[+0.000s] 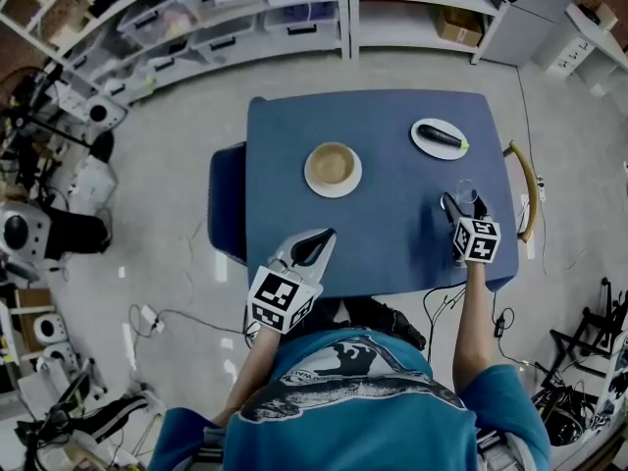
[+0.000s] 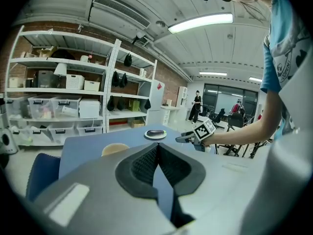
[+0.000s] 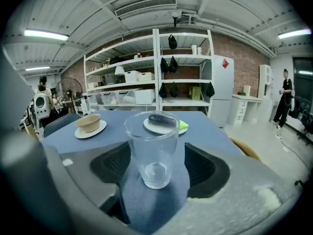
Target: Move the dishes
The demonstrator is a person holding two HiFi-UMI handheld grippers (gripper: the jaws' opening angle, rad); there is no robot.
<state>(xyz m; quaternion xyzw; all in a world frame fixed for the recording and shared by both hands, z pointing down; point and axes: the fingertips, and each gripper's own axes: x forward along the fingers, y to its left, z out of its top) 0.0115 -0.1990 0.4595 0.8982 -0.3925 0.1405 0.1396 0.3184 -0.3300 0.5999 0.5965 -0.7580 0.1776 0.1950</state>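
Biggest thing on my feed: the white shelving racks [image 1: 245,18] w/ plastic bins, running across the top of the head view. Below them at frame centre sits the blue rectangular table [image 1: 392,234]. A blue padded chair [image 1: 226,209] is tucked at its left edge and a curved wooden chair back [image 1: 528,189] stands by its right edge. My left gripper [image 2: 157,147] hangs over the table's lower-left part. In the left gripper view its black pads are pressed together at the tips w/ nothing between them. My right gripper [image 1: 463,204] is at the table's lower right w/ its jaws spread. Next down in size, a white round plate [image 1: 312,180] lies near the table's middle, well apart from both grippers, and a tan bowl [image 1: 333,163] sits upright on it. Another white plate [image 1: 420,140] is toward the table's upper right, carrying a dark eggplant [image 1: 442,137] w/ a green end. Smallest is the clear drinking glass [image 3: 152,151], upright and empty on the tabletop, directly between the right gripper's jaws. There's a gap on its right side; on the left I can't tell if the pad touches.
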